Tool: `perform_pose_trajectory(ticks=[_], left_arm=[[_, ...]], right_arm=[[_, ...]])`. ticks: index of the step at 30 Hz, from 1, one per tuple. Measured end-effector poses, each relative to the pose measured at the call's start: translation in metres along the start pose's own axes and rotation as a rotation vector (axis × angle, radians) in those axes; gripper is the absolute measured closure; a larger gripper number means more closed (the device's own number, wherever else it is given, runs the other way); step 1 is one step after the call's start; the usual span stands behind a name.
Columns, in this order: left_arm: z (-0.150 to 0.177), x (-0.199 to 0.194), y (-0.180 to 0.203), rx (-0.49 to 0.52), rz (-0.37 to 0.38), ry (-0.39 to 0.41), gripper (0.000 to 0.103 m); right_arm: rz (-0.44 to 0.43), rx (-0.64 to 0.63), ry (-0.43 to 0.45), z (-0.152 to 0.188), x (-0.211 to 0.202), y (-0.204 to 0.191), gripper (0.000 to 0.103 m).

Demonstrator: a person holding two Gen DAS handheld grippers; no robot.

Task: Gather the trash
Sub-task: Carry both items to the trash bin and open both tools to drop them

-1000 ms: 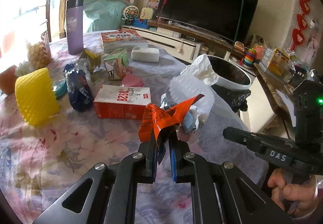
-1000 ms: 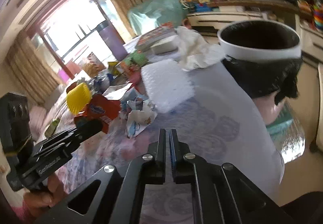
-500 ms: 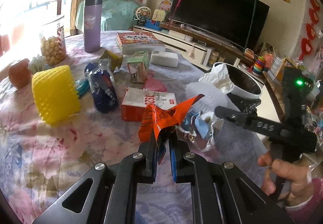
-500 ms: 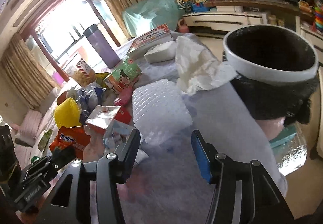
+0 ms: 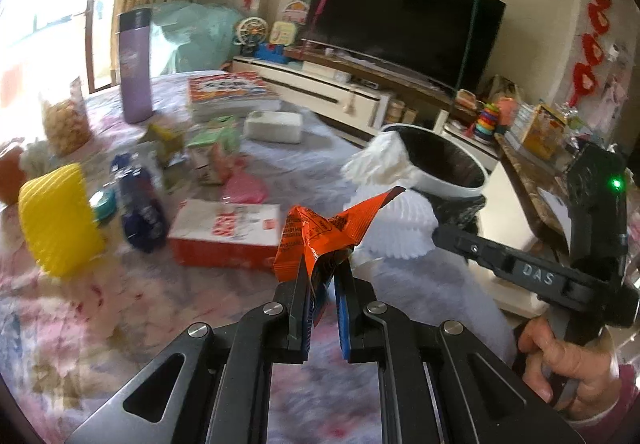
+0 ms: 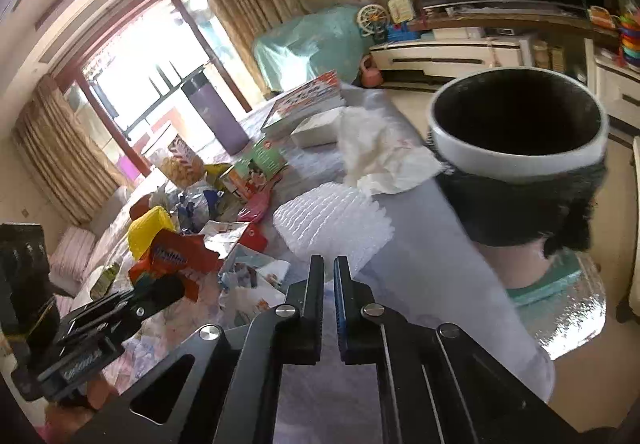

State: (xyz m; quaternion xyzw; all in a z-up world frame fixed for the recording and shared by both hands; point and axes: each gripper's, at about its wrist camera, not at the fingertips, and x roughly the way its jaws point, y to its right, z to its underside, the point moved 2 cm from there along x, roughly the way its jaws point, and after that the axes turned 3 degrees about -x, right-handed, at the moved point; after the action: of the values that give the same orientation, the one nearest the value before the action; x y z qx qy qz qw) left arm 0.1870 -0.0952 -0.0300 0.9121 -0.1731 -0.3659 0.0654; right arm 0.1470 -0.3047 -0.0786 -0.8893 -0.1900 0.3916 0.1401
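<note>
My left gripper is shut on a crumpled orange snack wrapper, held above the flowered tablecloth; the right wrist view shows that wrapper at the left. My right gripper is shut, its tips pinching the near edge of a white foam net close to the table's right edge. In the left wrist view its tip touches that foam net. Beyond the table edge stands a white-rimmed bin lined with a black bag, also seen as the bin. A crumpled white tissue lies against its rim.
On the table lie a red and white box, a yellow foam net, a blue wrapper, a green carton, a tissue pack, books, a purple flask and crumpled white wrappers. A hand grips the right tool.
The right gripper opened wide half a second ago and has shut again at the foam net's edge. The left gripper kept its hold on the orange wrapper.
</note>
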Motion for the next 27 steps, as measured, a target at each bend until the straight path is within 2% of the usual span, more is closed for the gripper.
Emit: perform_pose_trajectory(ticks=[8,10,13,15,16,27], left_arm=[[-0.002,0.018,0.023,0.043,0.041,-0.017,0.094],[-0.002,0.021,0.025,0.051,0.041,-0.02,0.094],[-0.002,0.022,0.027,0.053,0.038,-0.024,0.094],[-0.002,0.022,0.025,0.05,0.031,-0.022,0.094],[-0.002,0.021,0.024,0.047,0.026,-0.019,0.094],[-0.006,0.003,0.001,-0.011,-0.025,0.007,0.094]], right_arm=[[0.032,0.047,0.033,0.007,-0.03,0.025,0.1],[0.037,0.062,0.023,0.011,-0.031,0.03,0.098],[0.048,0.096,-0.028,0.015,-0.021,0.039,0.081],[0.05,0.12,-0.045,0.018,-0.015,0.043,0.044],[0.044,0.127,-0.045,0.019,-0.014,0.044,0.04],[-0.097,0.123,-0.015,0.002,0.0,0.021,0.04]])
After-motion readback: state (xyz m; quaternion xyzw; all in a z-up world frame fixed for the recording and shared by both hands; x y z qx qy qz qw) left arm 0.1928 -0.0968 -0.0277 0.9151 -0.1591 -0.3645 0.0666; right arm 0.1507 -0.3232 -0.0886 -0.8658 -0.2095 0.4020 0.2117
